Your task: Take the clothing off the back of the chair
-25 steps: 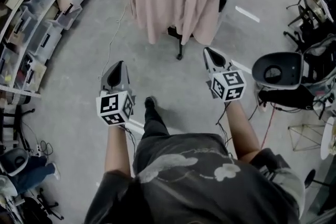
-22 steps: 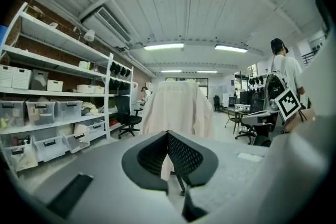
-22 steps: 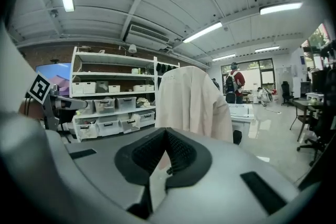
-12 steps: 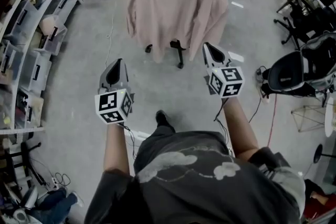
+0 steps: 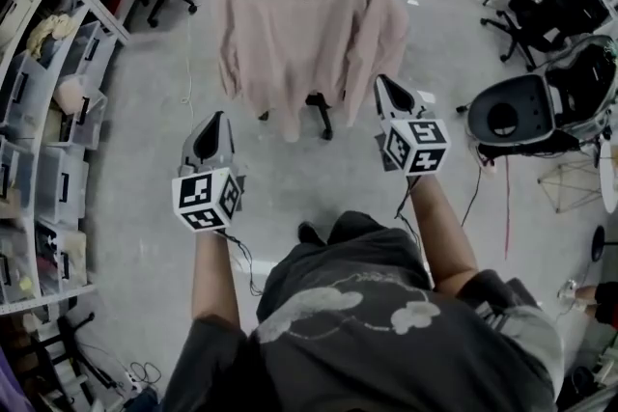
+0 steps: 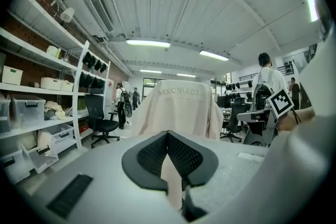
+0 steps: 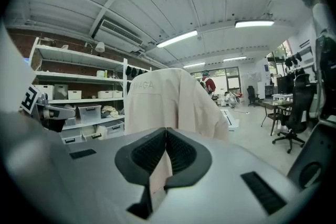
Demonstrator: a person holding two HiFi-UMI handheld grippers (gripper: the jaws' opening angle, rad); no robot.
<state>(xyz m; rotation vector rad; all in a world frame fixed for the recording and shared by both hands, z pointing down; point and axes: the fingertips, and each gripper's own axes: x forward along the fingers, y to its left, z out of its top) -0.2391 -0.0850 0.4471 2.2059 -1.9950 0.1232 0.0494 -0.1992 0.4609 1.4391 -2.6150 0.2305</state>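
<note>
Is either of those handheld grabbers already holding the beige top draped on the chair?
No, the left gripper and right gripper are both shut and empty, short of the beige top that hangs over the chair.

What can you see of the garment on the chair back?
The pinkish-beige garment, of soft-looking fabric, drapes over the back of the office chair, hiding it. Faint lettering runs across the top, sleeves hang at both sides, and the hem ends above the wheeled base. Only the chair touches it; the left tongs and right tongs are short of it.
</note>
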